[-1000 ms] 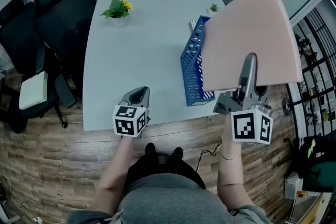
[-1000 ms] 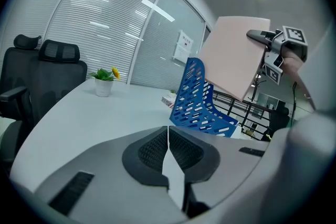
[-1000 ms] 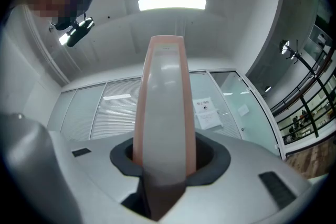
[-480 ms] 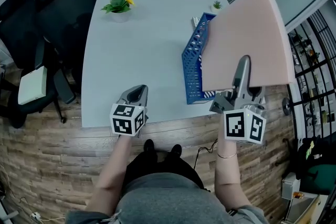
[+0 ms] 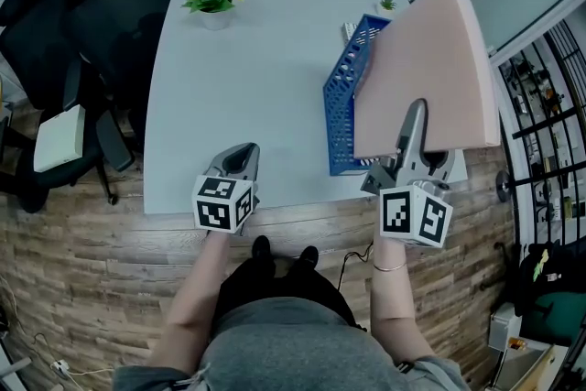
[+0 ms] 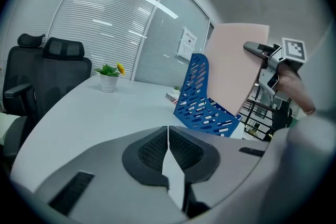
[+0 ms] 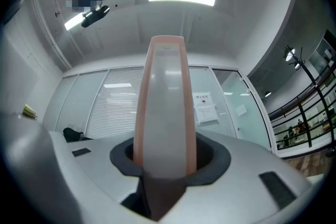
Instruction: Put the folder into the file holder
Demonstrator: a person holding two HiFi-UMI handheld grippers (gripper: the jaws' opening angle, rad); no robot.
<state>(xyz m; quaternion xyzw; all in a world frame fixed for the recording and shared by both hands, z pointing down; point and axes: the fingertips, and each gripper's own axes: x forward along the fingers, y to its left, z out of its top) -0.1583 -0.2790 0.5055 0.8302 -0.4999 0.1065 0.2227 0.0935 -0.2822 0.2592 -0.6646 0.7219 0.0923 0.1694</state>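
Observation:
A thick pink folder point(image 5: 430, 59) is held up in the air at the table's right side, above and just right of the blue perforated file holder point(image 5: 345, 105). My right gripper point(image 5: 409, 135) is shut on the folder's near edge; in the right gripper view the folder point(image 7: 165, 107) stands edge-on between the pads, pointing up at the ceiling. My left gripper point(image 5: 240, 162) rests shut and empty at the table's near edge. The left gripper view shows its jaws point(image 6: 168, 152) closed, with the file holder point(image 6: 202, 102) and the folder point(image 6: 236, 68) off to the right.
On the white table point(image 5: 247, 78) stand a potted yellow flower point(image 5: 212, 0) at the far left and a small plant point(image 5: 388, 5) behind the holder. Black office chairs point(image 5: 87, 14) stand left of the table. A railing point(image 5: 540, 105) runs on the right.
My right gripper and the pink folder have shifted slightly left and nearer the holder. The left gripper has stayed at the table's near edge.

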